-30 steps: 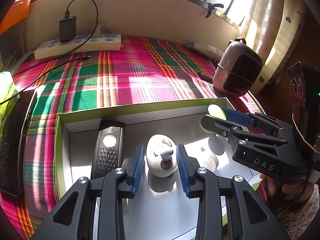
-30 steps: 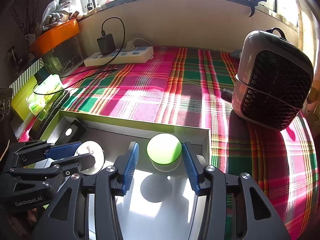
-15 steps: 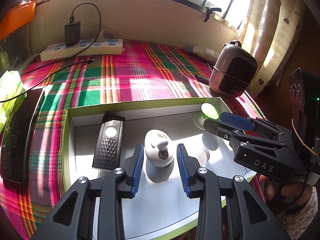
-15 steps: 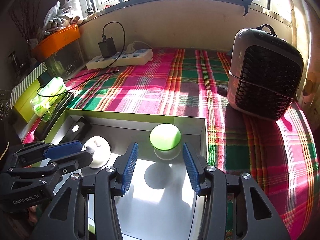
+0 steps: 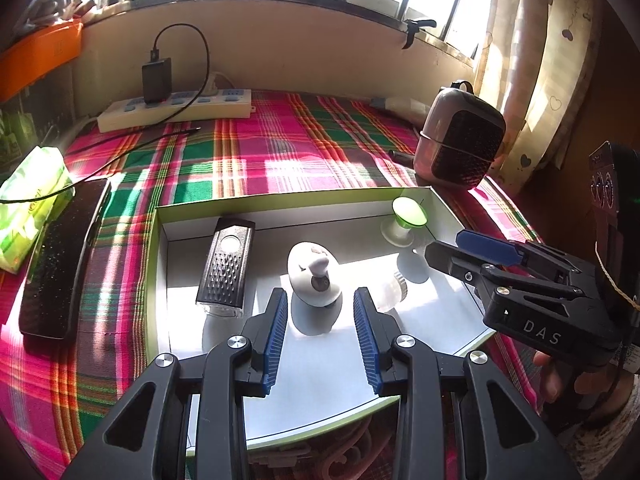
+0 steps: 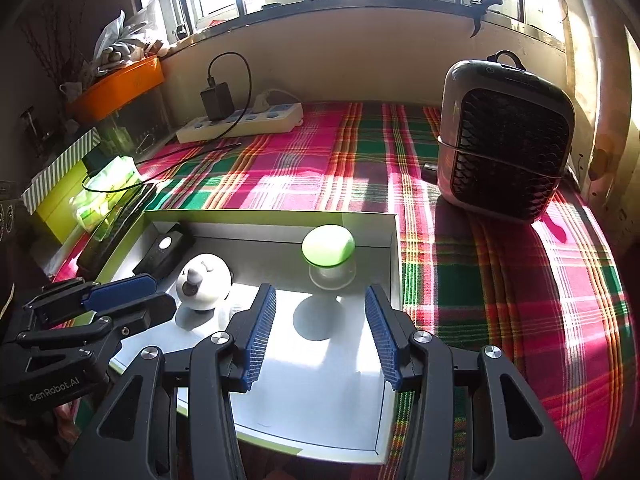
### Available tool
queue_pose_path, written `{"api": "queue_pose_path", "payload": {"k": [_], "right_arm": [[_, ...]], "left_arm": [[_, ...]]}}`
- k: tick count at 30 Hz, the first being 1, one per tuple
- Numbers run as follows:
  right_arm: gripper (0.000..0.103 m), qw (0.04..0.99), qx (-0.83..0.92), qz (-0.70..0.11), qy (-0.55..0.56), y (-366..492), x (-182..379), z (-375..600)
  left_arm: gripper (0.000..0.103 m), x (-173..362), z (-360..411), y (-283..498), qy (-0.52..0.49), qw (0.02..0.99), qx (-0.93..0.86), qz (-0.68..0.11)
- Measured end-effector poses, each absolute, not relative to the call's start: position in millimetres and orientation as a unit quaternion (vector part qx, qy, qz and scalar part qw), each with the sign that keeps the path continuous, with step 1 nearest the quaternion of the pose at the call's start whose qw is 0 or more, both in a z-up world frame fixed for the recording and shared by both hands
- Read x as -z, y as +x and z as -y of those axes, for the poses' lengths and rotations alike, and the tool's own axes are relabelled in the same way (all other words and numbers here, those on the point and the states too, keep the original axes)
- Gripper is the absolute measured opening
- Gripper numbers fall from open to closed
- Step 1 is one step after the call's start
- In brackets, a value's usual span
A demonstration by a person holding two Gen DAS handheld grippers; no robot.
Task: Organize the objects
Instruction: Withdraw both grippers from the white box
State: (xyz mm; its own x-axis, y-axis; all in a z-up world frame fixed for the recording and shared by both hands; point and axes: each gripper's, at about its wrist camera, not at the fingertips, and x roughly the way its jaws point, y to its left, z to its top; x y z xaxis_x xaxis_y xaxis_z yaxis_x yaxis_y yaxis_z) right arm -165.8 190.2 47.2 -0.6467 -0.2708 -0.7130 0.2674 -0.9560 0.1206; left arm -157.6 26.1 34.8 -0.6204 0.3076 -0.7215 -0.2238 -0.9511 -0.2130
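Blue ribbed pads stand parted on both tongs, nearest to me: the left gripper [image 5: 320,336] is released with nothing between its fingers, hanging just short of the white egg-shaped gadget [image 5: 314,274], and the right gripper [image 6: 322,334] is likewise loose and empty, poised short of the green-topped mushroom lamp [image 6: 328,250]. Both tools sit over the near edge of the shallow box [image 5: 158,280], a white-floored tray with a lime-green rim resting on the plaid cloth [image 5: 248,152]. Inside it I count four things already laid down: the egg gadget in the middle, a small clear bottle with a ribbed cap [image 5: 390,292] lying just beside it, the black flashlight [image 5: 227,266] to the left, and the mushroom lamp standing upright in the far right corner. So the gathering looks largely done to my eye, with both hands free. Outside the box, to the left, a long black case [image 5: 60,256] lies on the cloth with a green tissue pack [image 5: 30,200] beside it; whether those belong in the box I cannot say. Farther back stand the pink heater [image 6: 504,140] on the right, the white power strip [image 5: 176,110] with its black charger against the wall, and the sunlit window beyond.
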Motion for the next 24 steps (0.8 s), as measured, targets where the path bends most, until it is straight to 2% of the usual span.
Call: {"api": "queue_pose_path", "payload": {"k": [24], "right_arm": [[0.048, 0.136, 0.918, 0.011, 0.373, -110, -54, -199]], "left_arm": [[0.032, -39, -1, -103, -0.386, 0.123, -0.912, 0.068]]}}
